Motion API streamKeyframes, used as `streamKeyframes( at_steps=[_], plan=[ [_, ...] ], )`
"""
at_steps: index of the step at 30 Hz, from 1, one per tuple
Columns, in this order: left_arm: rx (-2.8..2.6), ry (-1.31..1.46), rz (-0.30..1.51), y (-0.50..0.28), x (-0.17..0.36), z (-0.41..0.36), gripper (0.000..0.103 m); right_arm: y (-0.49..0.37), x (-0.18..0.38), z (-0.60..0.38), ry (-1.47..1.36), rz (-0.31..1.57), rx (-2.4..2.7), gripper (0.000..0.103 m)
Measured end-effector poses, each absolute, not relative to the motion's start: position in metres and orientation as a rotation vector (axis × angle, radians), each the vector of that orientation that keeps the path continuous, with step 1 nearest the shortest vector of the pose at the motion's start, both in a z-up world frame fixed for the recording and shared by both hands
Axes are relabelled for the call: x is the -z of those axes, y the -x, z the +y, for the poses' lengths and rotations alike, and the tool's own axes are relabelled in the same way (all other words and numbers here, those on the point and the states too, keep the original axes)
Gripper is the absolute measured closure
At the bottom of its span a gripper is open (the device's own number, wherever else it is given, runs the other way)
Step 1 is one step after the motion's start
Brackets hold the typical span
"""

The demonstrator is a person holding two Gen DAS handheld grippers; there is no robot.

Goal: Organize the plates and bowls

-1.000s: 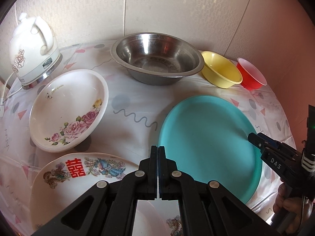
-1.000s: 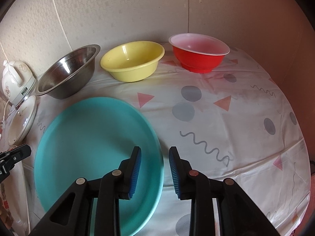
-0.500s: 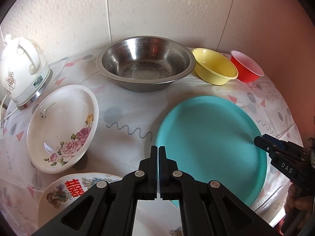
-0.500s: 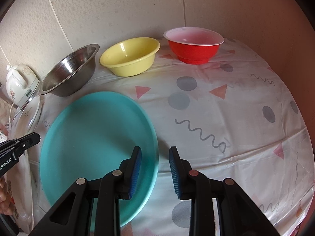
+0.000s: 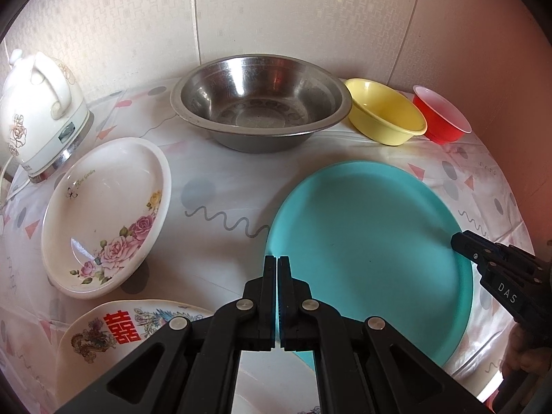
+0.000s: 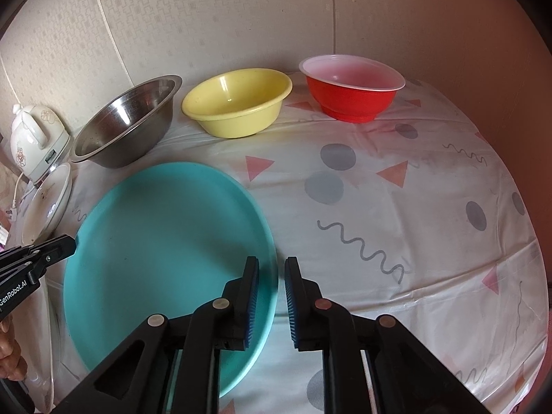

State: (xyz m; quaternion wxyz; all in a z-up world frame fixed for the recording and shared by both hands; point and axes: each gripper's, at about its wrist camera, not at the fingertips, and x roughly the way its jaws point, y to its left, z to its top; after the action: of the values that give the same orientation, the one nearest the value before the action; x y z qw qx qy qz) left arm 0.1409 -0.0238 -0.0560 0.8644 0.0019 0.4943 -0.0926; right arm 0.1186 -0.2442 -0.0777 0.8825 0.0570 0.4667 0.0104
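A large teal plate (image 5: 365, 245) lies flat on the table; it also shows in the right wrist view (image 6: 165, 241). My left gripper (image 5: 277, 262) is shut and empty, above the plate's left edge. My right gripper (image 6: 270, 265) is open, its jaws on either side of the plate's right rim; it shows in the left wrist view (image 5: 462, 245) at that rim. A steel bowl (image 5: 260, 110), a yellow bowl (image 6: 238, 100) and a red bowl (image 6: 352, 86) stand along the wall. A rose-patterned dish (image 5: 107, 214) and a red-character plate (image 5: 117, 331) lie at left.
A white electric kettle (image 5: 38, 114) stands at the back left with its cord off the table edge. The patterned tablecloth (image 6: 396, 214) covers the table. Walls close the back and right sides.
Both grippers have drawn back and risen a little, so the table looks farther away. The right gripper stays open at the teal plate's rim. The left stays shut.
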Motion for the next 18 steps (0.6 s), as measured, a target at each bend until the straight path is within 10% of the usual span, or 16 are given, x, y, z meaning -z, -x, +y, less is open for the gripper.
streamKeyframes(
  at_steps=[18],
  plan=[
    [0.07, 0.177, 0.929, -0.128, 0.016, 0.074, 0.093, -0.135, 0.04, -0.189, -0.196, 0.936, -0.35, 0.074]
  ],
)
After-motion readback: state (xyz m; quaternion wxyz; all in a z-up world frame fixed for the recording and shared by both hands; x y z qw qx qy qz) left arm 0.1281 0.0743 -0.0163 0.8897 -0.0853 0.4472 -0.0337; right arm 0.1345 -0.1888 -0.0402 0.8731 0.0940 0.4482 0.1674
